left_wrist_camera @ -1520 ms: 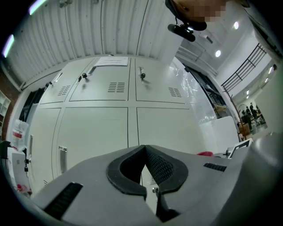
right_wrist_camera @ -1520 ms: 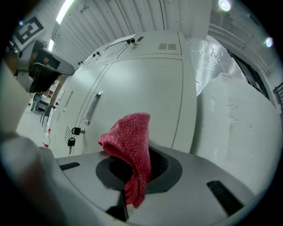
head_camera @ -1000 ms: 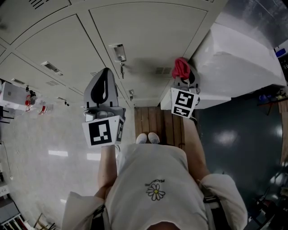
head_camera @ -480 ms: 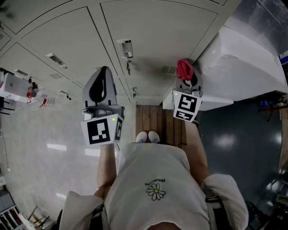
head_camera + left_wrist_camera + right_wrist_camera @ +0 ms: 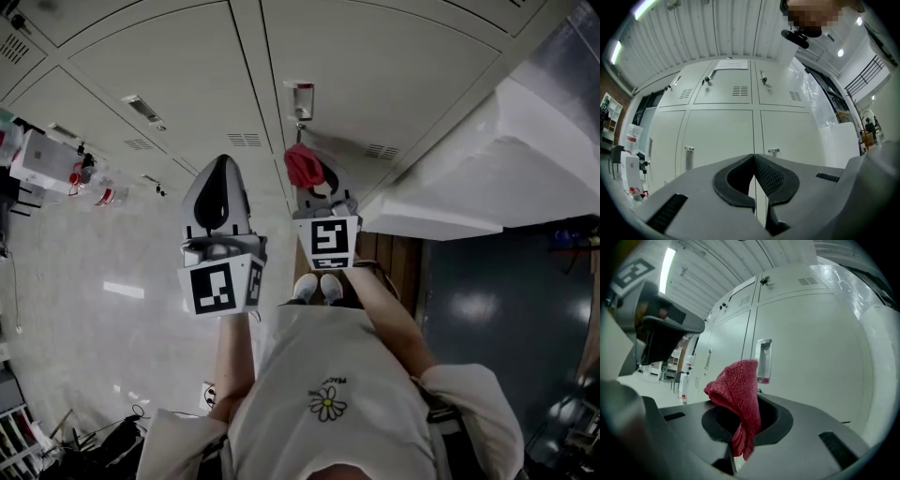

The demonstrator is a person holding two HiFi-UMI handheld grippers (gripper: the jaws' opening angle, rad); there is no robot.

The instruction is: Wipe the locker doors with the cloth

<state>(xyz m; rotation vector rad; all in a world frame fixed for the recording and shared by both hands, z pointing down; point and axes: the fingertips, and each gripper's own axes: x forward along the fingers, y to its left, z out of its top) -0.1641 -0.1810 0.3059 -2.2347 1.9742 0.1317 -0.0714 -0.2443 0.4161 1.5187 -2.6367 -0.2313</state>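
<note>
- Left gripper: jaws closed together, nothing held, kept clear of the locker doors.
- Red cloth: bunched and clamped in the jaws of the right gripper, near the door just below a handle. Contact with the door cannot be confirmed.
- Advised handling: the cloth is pressed flat to the panel, strokes are overlapped, and the handle and vents are skirted.

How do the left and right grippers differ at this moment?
The left gripper has its tongs shut on nothing; the right gripper has its tongs shut on the red cloth. The left gripper faces the seam between two locker doors; the right gripper faces a door handle. Both point at the lockers.
</note>
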